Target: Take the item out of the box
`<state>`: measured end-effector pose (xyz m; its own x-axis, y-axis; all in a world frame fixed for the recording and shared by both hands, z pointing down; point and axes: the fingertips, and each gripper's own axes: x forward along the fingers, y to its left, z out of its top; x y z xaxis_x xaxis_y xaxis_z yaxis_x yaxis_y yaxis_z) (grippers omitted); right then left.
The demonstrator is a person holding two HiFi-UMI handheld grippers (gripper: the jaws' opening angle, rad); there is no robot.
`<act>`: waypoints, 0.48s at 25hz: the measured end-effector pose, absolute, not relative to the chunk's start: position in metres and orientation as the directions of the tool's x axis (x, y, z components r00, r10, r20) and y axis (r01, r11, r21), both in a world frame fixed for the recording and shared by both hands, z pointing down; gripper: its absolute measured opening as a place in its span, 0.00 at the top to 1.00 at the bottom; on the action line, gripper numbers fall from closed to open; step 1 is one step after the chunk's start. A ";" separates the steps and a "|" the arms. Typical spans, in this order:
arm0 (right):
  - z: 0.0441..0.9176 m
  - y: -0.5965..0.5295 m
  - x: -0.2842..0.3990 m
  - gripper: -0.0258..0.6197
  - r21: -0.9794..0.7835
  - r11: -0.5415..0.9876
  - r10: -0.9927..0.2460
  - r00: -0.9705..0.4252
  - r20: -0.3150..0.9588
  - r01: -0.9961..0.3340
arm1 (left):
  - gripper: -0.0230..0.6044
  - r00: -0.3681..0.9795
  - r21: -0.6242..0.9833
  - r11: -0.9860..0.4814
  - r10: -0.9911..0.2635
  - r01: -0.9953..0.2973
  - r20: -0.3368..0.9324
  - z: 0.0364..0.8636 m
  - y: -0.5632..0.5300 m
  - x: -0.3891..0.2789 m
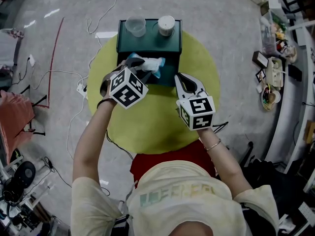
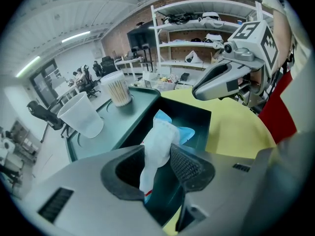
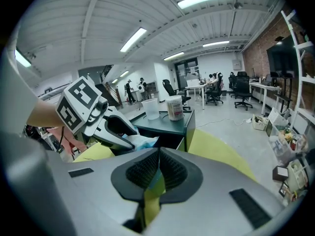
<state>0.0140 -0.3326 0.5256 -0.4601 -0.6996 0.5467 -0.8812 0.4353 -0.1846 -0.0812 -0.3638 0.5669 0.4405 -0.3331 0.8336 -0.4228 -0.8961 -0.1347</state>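
Left hand-held gripper (image 2: 157, 155) is clamping the white packet (image 2: 160, 135), not yet clear of the box (image 2: 141, 115); right hand-held gripper (image 3: 158, 157) is idling closed, empty.

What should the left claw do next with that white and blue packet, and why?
Probably lift the left gripper straight up: its pads look pressed on the packet, whose far end lies inside the open compartment of the box, so it isn't out yet.

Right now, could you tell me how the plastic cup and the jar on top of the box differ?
The plastic cup is translucent, open-topped and looks empty; the jar is packed with pale sticks. The plastic cup tapers downward; the jar is straight-sided. Both stand upright on the box top.
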 end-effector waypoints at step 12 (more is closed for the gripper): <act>0.512 -0.322 0.015 0.90 -0.174 0.449 -0.710 -0.468 0.527 -0.877 | 0.68 0.465 -0.155 -0.863 -0.401 -0.481 0.790 0.535 -0.352 -0.079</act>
